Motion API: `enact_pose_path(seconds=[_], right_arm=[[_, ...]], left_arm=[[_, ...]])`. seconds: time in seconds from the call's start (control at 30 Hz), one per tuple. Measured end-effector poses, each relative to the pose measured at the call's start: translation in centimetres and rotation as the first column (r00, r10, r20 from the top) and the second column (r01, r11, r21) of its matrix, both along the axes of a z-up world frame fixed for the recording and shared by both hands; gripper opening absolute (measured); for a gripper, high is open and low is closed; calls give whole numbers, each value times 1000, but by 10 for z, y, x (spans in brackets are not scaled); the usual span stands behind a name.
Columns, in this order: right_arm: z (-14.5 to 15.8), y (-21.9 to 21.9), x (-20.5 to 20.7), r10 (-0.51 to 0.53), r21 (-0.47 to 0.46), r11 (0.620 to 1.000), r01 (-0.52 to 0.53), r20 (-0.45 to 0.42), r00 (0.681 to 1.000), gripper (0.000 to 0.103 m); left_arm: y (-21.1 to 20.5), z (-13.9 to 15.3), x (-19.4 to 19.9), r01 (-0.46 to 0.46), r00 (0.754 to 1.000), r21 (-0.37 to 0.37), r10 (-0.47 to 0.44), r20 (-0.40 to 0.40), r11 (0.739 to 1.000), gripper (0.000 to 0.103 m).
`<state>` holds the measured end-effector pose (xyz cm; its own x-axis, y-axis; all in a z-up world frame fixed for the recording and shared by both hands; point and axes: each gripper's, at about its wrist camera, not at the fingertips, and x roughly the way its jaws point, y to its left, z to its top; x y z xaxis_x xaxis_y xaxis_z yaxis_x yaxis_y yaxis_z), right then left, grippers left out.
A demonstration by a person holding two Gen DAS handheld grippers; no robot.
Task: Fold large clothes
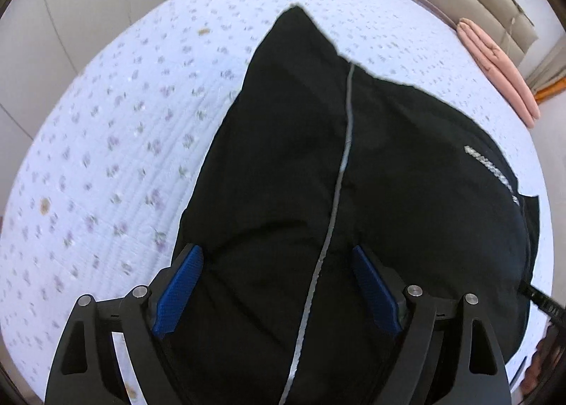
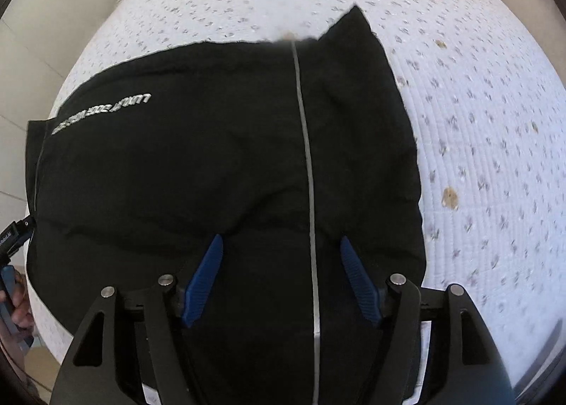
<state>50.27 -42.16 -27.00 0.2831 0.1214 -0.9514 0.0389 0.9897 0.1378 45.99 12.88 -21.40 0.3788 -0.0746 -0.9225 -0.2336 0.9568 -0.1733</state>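
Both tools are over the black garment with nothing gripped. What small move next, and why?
Probably lower both open tools, left tool and right tool, onto the near edge of the black garment and pinch it: it lies spread on the bedspread, ungripped.

Bare bedspread (image 1: pixel 116 143) around black garment (image 1: pixel 283 164), pink bundle (image 1: pixel 495 65) at edge

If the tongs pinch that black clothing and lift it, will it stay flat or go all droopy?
Probably droopy: the black clothing lies soft and wrinkled on the flowery bedspread. It looks thin, so likely light. Pushed, it would probably bunch up rather than slide.
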Motion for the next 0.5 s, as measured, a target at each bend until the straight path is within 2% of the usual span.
enact_pose_path(seconds=[0.07, 0.2, 0.37, 0.5], right_arm=[[8, -9, -3, -1, 39, 999, 1, -3, 1000, 73], [19, -35, -15, -31, 74, 997, 32, -10, 999, 81], [11, -64, -20, -74, 68, 995, 77, -40, 996, 84], [10, -76, -17, -100, 107, 989, 104, -44, 994, 84]], left_arm=[[5, 9, -3, 5, 1000, -2, -5, 4, 1000, 87], [20, 21, -11, -7, 1000, 26, 6, 7, 1000, 87], [42, 23, -8, -27, 1000, 5, 27, -6, 1000, 87], [46, 27, -2, -32, 999, -10, 32, -4, 999, 87]])
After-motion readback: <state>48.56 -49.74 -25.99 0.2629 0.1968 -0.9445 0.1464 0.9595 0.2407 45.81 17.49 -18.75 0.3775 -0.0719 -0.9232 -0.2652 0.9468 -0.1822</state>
